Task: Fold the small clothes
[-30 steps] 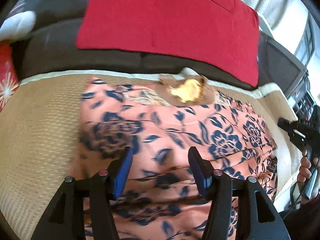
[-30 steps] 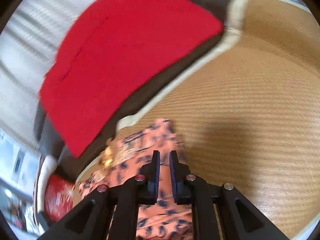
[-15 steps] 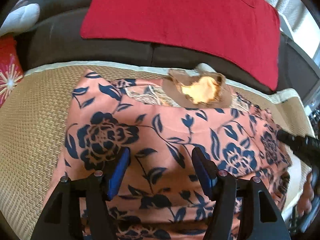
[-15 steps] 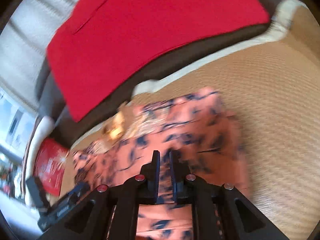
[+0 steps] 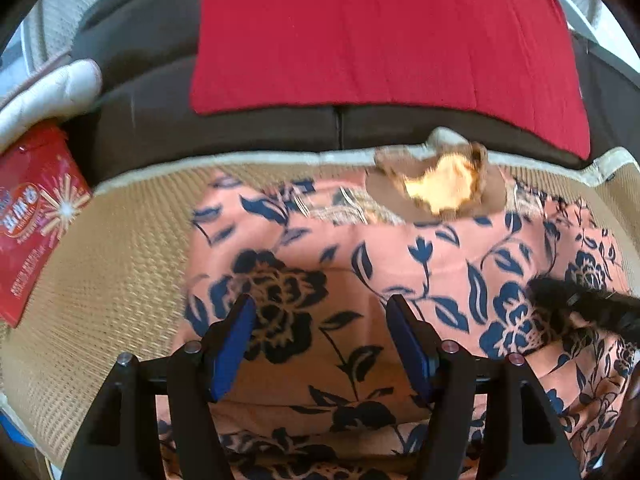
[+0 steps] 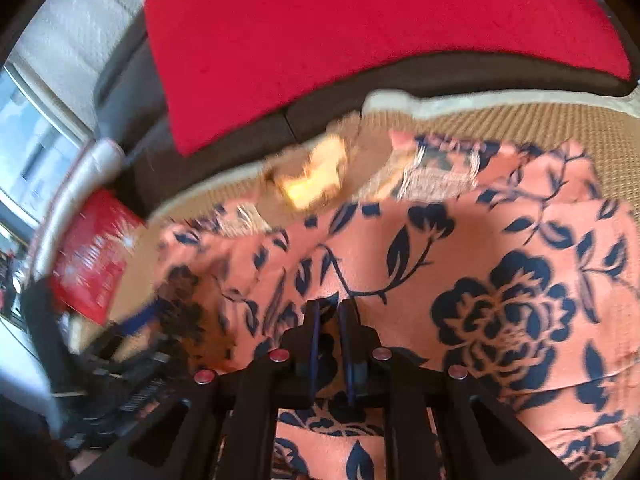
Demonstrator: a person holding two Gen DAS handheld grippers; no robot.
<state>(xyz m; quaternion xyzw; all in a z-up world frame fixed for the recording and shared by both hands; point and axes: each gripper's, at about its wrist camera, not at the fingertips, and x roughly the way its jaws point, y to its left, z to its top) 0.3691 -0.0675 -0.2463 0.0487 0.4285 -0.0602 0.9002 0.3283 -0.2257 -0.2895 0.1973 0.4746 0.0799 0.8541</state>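
Basically the left gripper (image 5: 320,340) hung over the near part of the floral garment (image 5: 400,264), its jaws spreading apart with only flat cloth showing in the gap and no fold pinched, so nothing was held on that side. The right gripper (image 6: 330,312) had its blue pads nearly together; cloth seemed to be caught between them, but blur and the narrow gap meant I could not tell for sure. The salmon garment with navy flowers lay spread on the woven mat (image 5: 120,240), folded layers bunched at the near edge, its neckline and the tan collar piece (image 5: 440,184) at the far edge by the mat's pale border. Risk one: if the right pads had only a thin single layer, a pull could slip it out and the fold would drop crooked. Risk two: the left jaws were off the cloth, so nothing pinned that side and the whole garment could drag across the mat instead of creasing. Risk three: both tools sat near each other over the same fabric, with the right one showing as a dark blur at the left view's edge, so a clash or a doubled-up wrinkle looked possible. Farther out, the red box (image 5: 36,216) sat beside the mat and could snag a swept hem; the red cloth (image 5: 380,32) on the dark sofa (image 5: 140,120) was well apart and no concern
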